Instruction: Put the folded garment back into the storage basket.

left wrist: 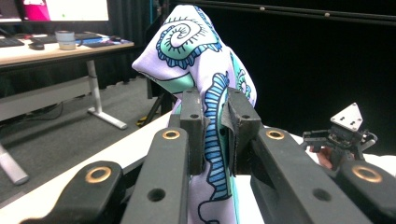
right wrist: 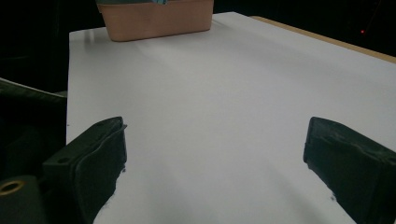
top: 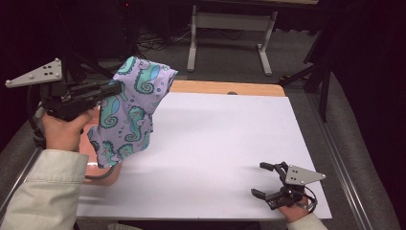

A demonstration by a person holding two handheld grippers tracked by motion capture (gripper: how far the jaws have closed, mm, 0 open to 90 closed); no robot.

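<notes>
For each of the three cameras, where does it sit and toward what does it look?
High view: above the near edge, facing the white table; both forearms show.
Left gripper view: on the left tool, facing the seahorse cloth it clamps.
Right gripper view: on the open right tool, facing the tan bin.
Shared: cloth, table.

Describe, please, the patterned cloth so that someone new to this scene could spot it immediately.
Start at the white table and go to its left edge, where the left gripper is raised above a tan bin. The cloth hangs pinched between its jaws. Nothing else here is lilac fabric printed with teal and blue seahorses.
</notes>
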